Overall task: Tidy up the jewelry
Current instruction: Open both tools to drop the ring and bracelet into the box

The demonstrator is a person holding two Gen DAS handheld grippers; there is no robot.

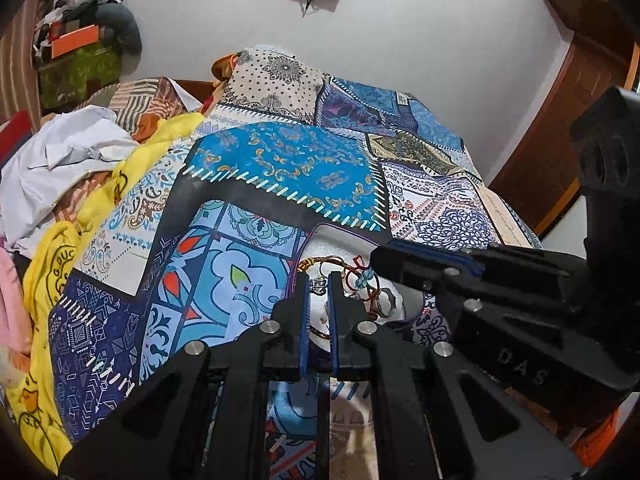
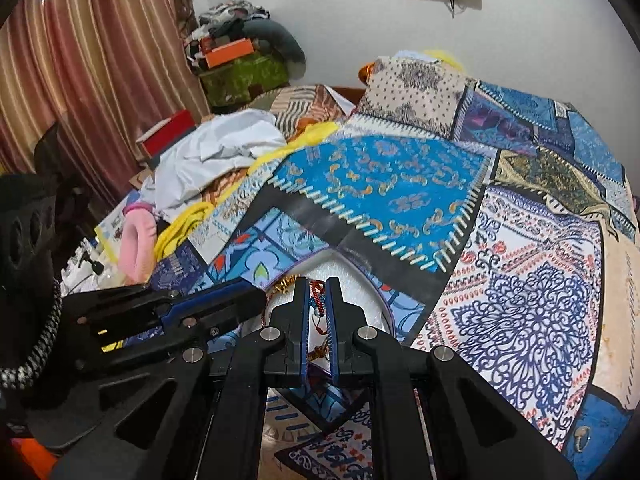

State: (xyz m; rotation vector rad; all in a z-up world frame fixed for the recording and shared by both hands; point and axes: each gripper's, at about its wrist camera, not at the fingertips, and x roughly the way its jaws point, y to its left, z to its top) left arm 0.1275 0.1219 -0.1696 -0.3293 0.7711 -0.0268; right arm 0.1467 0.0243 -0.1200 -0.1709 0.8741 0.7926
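A white foam tray (image 1: 340,240) with a purple rim lies on the patchwork bedspread and holds tangled jewelry. In it are a gold wire bangle (image 1: 310,265), a red thread bracelet (image 1: 360,264), a blue knotted cord (image 1: 366,280) and a silver ring piece (image 1: 386,300). My left gripper (image 1: 319,276) hangs just over the tray with its jaws shut and a small silver piece showing in the slit. My right gripper (image 2: 318,282) is shut above the red and blue cords (image 2: 318,302). I cannot tell whether either one touches the jewelry. Each gripper shows in the other's view, the right gripper (image 1: 374,258) and the left gripper (image 2: 262,292).
The bedspread (image 2: 400,184) covers the bed. White and yellow clothes (image 1: 80,152) are heaped at its left side, with a pink ring-shaped thing (image 2: 134,244). A lone ring (image 2: 582,436) lies on the spread at the lower right. Curtain (image 2: 80,80) on the left, wooden door (image 1: 560,152) on the right.
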